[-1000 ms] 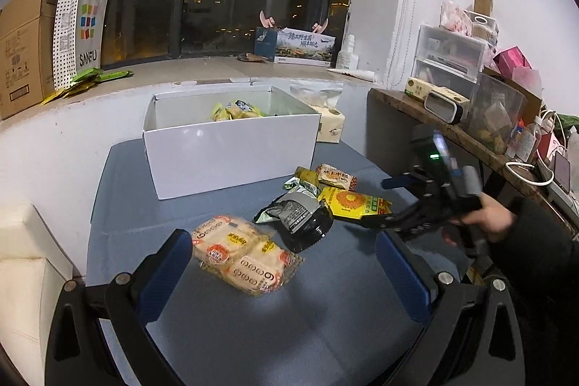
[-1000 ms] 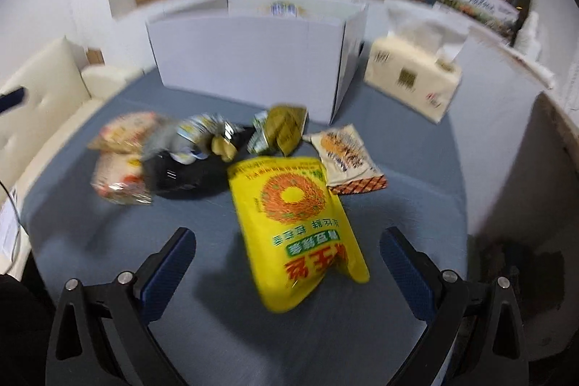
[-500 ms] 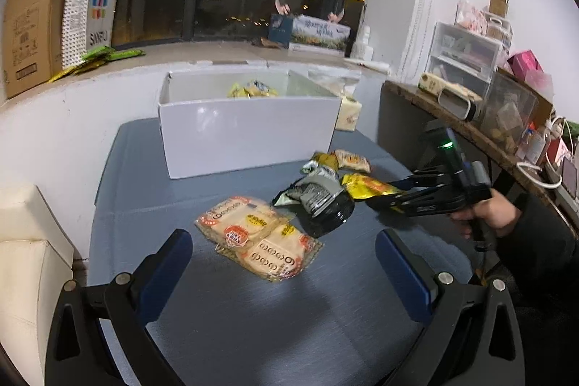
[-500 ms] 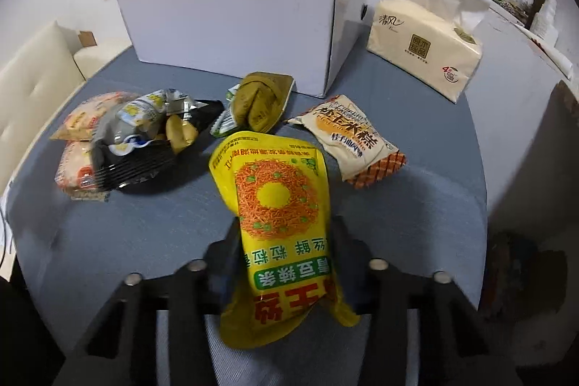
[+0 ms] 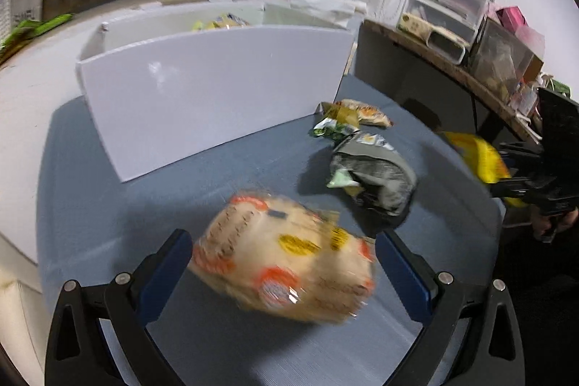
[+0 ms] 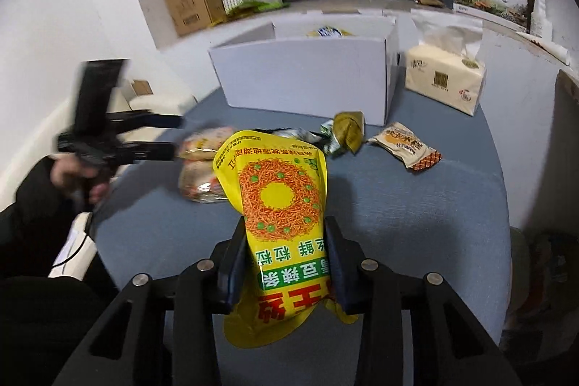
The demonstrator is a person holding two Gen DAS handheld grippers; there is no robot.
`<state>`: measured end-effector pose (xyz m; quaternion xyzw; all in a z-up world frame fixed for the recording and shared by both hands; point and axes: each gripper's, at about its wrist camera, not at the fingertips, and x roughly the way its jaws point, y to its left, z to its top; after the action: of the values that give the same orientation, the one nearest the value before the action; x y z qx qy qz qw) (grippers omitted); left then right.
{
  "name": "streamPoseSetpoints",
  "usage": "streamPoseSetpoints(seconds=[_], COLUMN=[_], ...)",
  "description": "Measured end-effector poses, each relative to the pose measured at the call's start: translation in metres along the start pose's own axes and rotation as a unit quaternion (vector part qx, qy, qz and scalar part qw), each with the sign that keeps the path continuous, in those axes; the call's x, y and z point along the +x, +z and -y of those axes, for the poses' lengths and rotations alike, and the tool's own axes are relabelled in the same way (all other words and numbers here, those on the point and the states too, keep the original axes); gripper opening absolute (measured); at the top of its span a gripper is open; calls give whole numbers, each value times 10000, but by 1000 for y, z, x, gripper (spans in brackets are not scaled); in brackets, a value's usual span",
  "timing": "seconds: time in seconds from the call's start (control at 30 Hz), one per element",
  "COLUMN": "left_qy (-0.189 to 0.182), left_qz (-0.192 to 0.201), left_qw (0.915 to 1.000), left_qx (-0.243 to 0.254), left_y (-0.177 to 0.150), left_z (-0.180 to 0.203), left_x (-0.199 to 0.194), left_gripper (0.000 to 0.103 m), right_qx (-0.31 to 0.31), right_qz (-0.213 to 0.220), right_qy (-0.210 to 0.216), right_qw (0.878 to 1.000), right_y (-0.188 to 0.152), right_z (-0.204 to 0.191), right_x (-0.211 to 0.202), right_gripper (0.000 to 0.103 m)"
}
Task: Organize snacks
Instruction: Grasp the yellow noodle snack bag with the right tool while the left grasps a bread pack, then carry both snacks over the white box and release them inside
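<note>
While its jaws are closing, the right gripper (image 6: 287,263) has a yellow snack bag (image 6: 280,201) pinched between its two pads, the bag standing up out of the claw and clear of the blue-grey tabletop (image 6: 416,205). Just beyond the bag's top edge lie an olive-green packet (image 6: 349,131) and, to its right, a small orange-and-white packet (image 6: 405,145). To the claw's left the left gripper (image 5: 284,263) stands wide open, with a beige pack of round cakes (image 5: 286,263) lying between its blue pads (image 5: 164,272); the blurred picture does not show whether either pad touches it. Ahead of that claw and to its right sits a crumpled dark grey bag (image 5: 376,176). Farther on, straight ahead of both claws, stands the white box (image 6: 307,75), open at the top, with a few yellow packets (image 5: 219,22) already inside. Right of the box is a tissue pack (image 6: 445,78).
</note>
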<state>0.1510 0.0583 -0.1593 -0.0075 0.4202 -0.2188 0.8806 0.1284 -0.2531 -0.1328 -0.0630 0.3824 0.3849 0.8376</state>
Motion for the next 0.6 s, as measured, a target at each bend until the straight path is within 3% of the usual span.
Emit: streamPoseSetpoints(seconds=[0.23,0.27,0.33,0.37,0.47,0.6], left_qy=[-119,-86,-189,-192,-226,35], left_qz=[-501,-540,-567,-444,-236,377], left_qw=[9982,9982,9981,9988,9994,9987], left_qx=[298,266,129,64,-120,-349], left_y=[8,9,8,7,3,-2], left_z=[-8,-9,-12,-13,-12,-4], left_x=[34,37,40,37,26,-11], left_gripper=[103,100,84,78,78,78], right_qx=[149,167,216,222,234,243], right_qz=[161,149,160,148,128,156], right_qy=[63,95,121,120,137,162], right_qw=[9997,9997,9996,9996,9996,9995], right_y=[-3,-3,-4,-4,-5,-4], right_z=[0,1,2,2,2,0], right_x=[-12,-13,-14,-13,-10,-9], right_gripper=[42,42,42,42,42,42])
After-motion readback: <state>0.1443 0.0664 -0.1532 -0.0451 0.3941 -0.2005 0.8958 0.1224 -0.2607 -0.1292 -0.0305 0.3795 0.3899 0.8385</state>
